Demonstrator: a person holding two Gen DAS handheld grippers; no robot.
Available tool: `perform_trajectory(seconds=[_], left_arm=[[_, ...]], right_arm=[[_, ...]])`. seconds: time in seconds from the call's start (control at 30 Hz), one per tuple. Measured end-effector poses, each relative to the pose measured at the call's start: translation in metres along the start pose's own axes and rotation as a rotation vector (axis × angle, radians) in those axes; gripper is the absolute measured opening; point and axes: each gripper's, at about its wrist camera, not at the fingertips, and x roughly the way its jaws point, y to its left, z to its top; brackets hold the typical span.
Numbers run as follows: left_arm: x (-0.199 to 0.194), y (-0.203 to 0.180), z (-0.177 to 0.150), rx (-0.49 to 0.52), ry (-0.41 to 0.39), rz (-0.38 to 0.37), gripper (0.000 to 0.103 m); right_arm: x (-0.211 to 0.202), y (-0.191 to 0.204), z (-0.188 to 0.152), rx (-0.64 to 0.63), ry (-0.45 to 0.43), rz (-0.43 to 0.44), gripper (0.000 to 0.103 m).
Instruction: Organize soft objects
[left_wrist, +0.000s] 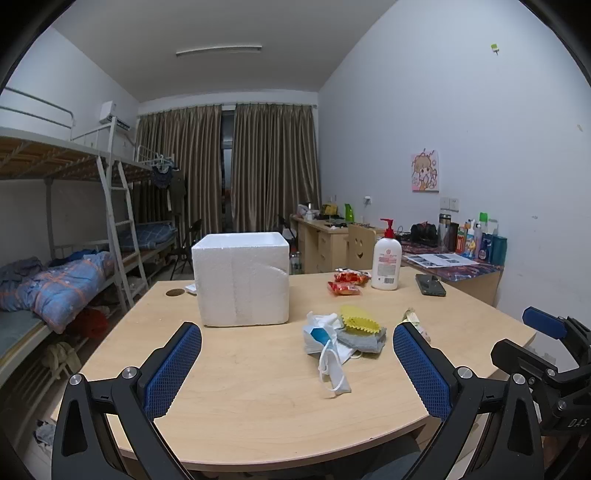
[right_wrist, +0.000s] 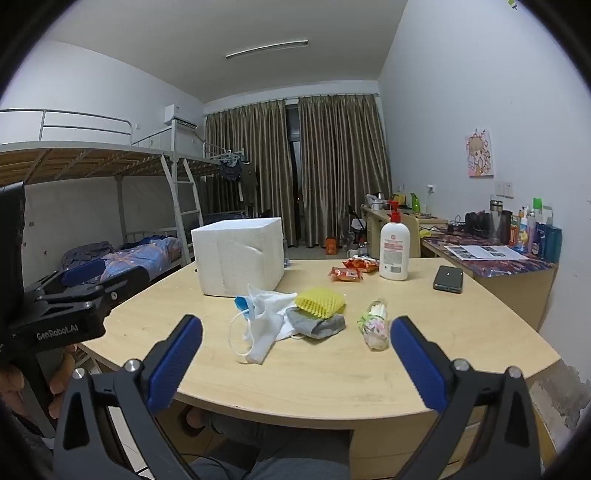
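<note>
foam box (left_wrist: 242, 278): inside hidden | grey cloth (left_wrist: 364, 339): partly under yellow net (left_wrist: 359, 319)

Both wrist cameras sit at the near edge of my table (left_wrist: 258, 406), facing across it toward the curtains (left_wrist: 225, 166), angled slightly down. The left view sits left of the right. Both share the foam box (left_wrist: 242, 278), the soft pile (right_wrist: 291, 317) and the lotion bottle (right_wrist: 394, 247).
</note>
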Motion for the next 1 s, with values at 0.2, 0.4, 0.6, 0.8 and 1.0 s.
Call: perform_trajectory(seconds=[0.2,0.4,0.6,0.8,1.0], left_arm=[[-0.0033,0.0088,0.0003,-0.011,-0.001,-0.004,0.103],[-0.0001,0.0097,0.0003,-0.009,0.002,0.002,0.103],[0.0016,0.0072,0.0000,-0.003,0.005,0.001,0.103],[0.0036,0.0077,-0.0004,-0.001,0.008,0.005,0.103],[0.0036,0.0080,0.0000,0.001,0.011,0.009,0.103]], right_arm=[[0.0013,0.0011,0.0011,-0.006,0.001,0.000,0.103],[0.0023,0.0006,0.0024,-0.003,0.005,0.000,0.103],[0.0027,0.0009,0.0024,-0.003,0.004,0.001,0.103],[0.0048,0.0012,0.0014,-0.003,0.009,0.001,0.103],[0.0041,0.0032,0.0008,-0.006,0.007,-0.001,0.103]])
